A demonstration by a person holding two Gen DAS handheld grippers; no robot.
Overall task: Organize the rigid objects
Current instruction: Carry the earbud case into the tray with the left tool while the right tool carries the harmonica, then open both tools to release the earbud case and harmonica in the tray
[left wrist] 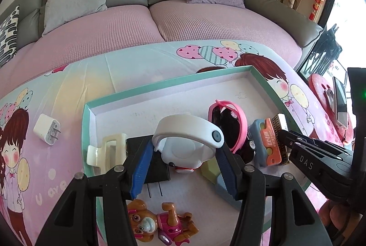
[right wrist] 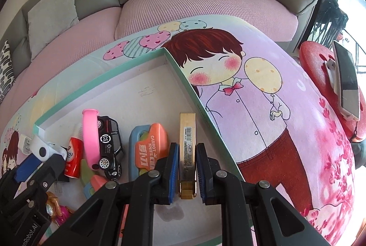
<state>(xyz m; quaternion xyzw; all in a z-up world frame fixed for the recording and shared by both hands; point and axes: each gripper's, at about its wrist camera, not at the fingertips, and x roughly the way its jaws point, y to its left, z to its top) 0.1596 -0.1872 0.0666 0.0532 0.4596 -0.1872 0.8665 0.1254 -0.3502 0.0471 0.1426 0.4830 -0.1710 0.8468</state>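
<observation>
While the left gripper (left wrist: 185,152) has its fingers half-spread, clamping one white wristband device (left wrist: 189,138), the right gripper (right wrist: 186,174) has its fingers nearly closed on one gold bar-shaped case (right wrist: 187,145). One white charger plug (left wrist: 47,130) lies at nine o'clock outside the tray (left wrist: 160,85).

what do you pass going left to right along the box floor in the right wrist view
red tube → pink band → black toy car → orange carrot knife → gold bar, clamped in the right gripper

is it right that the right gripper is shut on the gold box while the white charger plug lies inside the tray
Not quite. The right gripper is shut on the gold box, but the white charger plug lies outside the tray, on the cartoon cloth beside it, as the left wrist view shows.
</observation>
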